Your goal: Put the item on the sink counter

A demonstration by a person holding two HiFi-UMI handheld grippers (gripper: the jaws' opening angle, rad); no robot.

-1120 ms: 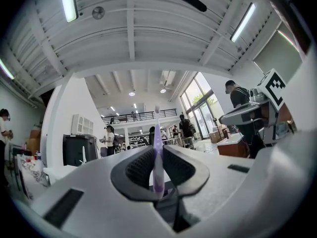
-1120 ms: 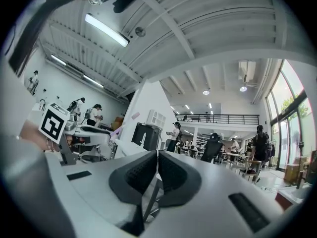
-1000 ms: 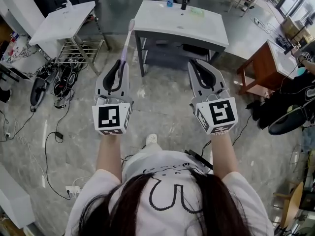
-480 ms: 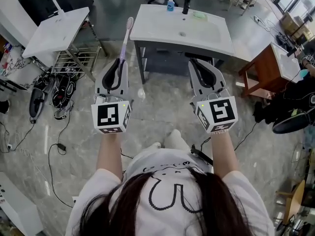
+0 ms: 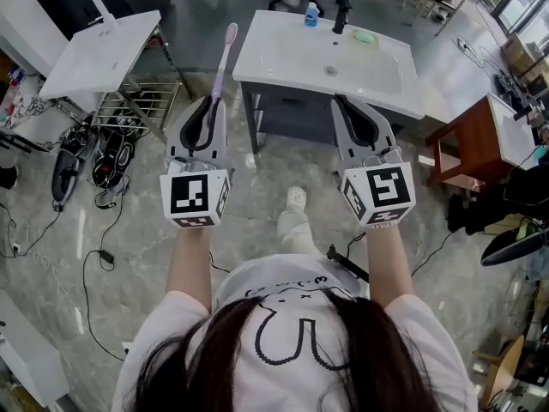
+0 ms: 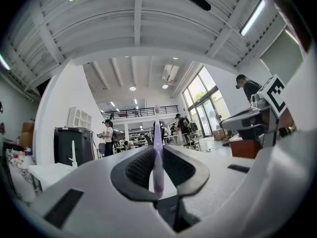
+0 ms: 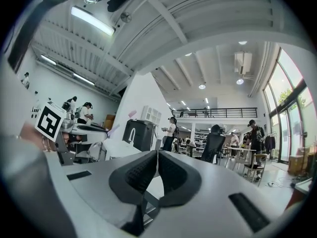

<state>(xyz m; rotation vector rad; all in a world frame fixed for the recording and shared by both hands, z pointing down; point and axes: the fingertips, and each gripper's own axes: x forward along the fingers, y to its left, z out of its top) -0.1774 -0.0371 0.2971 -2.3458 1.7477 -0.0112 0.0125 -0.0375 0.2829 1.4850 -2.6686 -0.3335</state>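
Your head camera looked steeply down onto the floor (image 5: pixel 129 256), with the sink surface (image 5: pixel 283 58) just ahead. Each claw camera sat close behind its own jaws, facing level across the hall. The left view caught the right claw (image 6: pixel 247 120) at its right edge. The right view caught the left claw (image 7: pixel 84 128) at its left.
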